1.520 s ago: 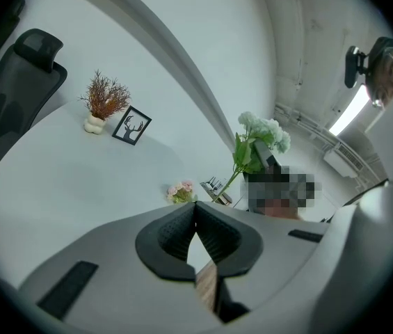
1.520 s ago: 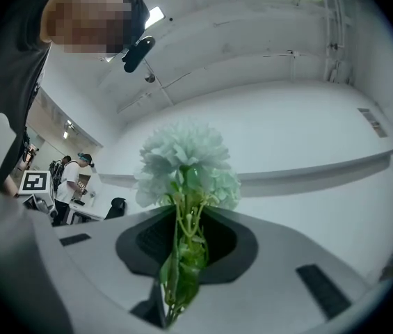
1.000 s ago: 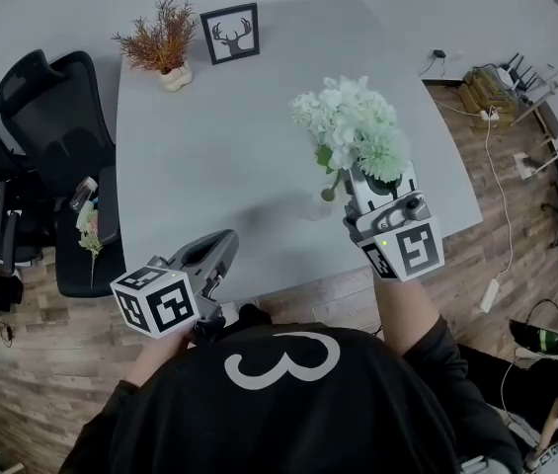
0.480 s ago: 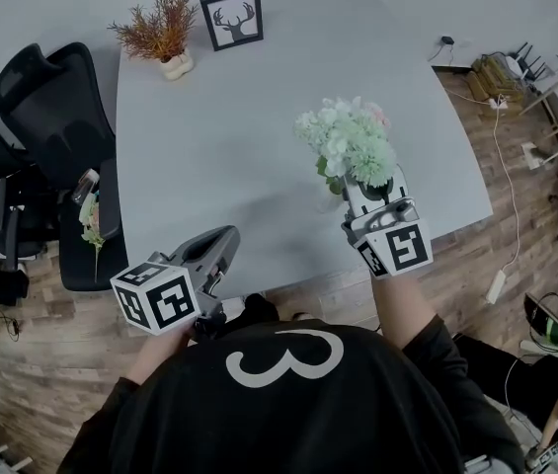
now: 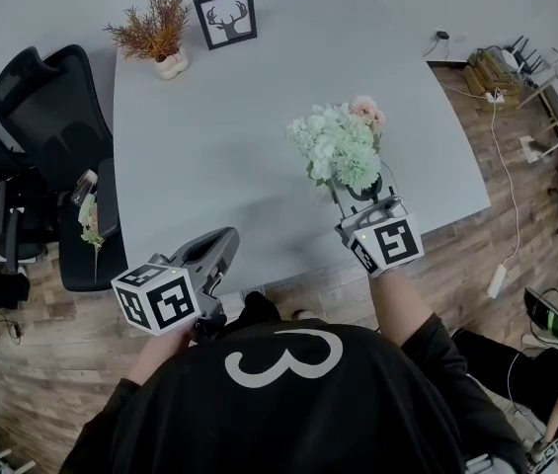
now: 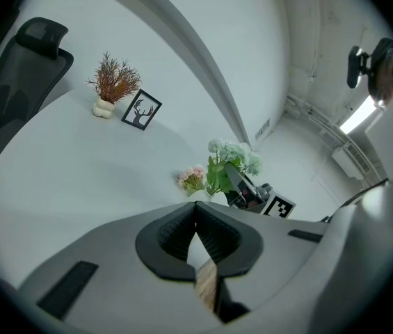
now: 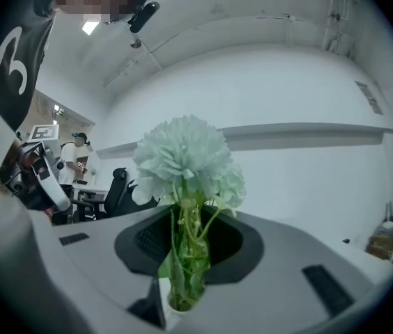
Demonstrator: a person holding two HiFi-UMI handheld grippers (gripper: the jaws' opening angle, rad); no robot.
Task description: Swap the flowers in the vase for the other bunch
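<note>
My right gripper (image 5: 361,192) (image 7: 186,223) is shut on the stems of a pale green and white flower bunch (image 5: 336,146) (image 7: 182,160), held upright over the grey table (image 5: 209,146). Its jaws have just been opening a little, with the stems still between the pads. In the right gripper view the stem ends sit in the mouth of a white vase (image 7: 161,301). A small pink flower bunch (image 5: 365,110) (image 6: 193,178) shows low beside the green one; how it rests is hidden. My left gripper (image 5: 223,242) (image 6: 196,221) hangs shut and empty off the table's near edge.
A dried orange plant in a white pot (image 5: 157,33) and a framed deer picture (image 5: 225,16) stand at the table's far side. Black office chairs (image 5: 37,97) are at the left, one with a flower stem (image 5: 88,227) on its seat. Cables and a power strip (image 5: 491,77) lie on the floor at the right.
My right gripper has sunk toward the table with the green bunch. The pink flowers have come into view behind it. The left gripper has stayed put.
</note>
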